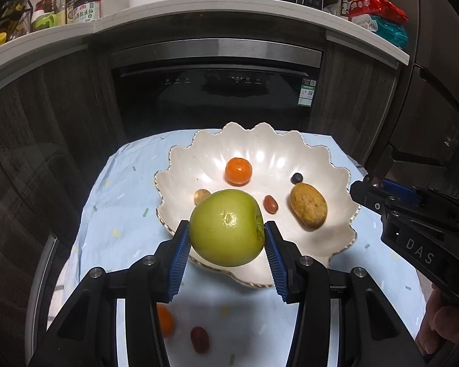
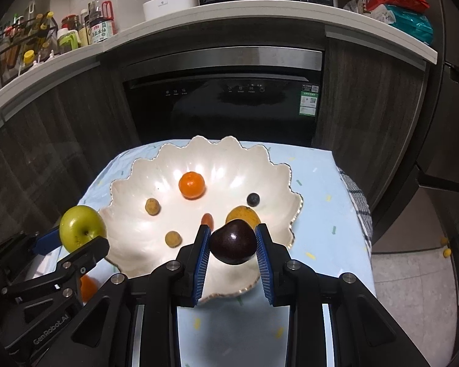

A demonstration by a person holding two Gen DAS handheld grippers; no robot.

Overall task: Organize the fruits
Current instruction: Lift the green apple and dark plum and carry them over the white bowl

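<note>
Clamped in the left gripper (image 1: pixel 226 238): a green apple (image 1: pixel 226 227), jaws pressed on its sides, held over the near rim of the scalloped white bowl (image 1: pixel 180 162), likely for dropping in. Likewise pinched in the right gripper (image 2: pixel 232 244): a dark plum (image 2: pixel 232 241). Farther in, already resting in the bowl: tangerine (image 1: pixel 238 172), blueberry (image 1: pixel 296 178).

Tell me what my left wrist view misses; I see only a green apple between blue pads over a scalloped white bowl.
Observer: The right gripper is shut on a dark purple plum.
Operator: State where it hangs.
Observer: Above the near rim of the scalloped white bowl.
Operator: Count the small round tan fruits in there.
Observer: Two; the green apple hides one from you.
</note>
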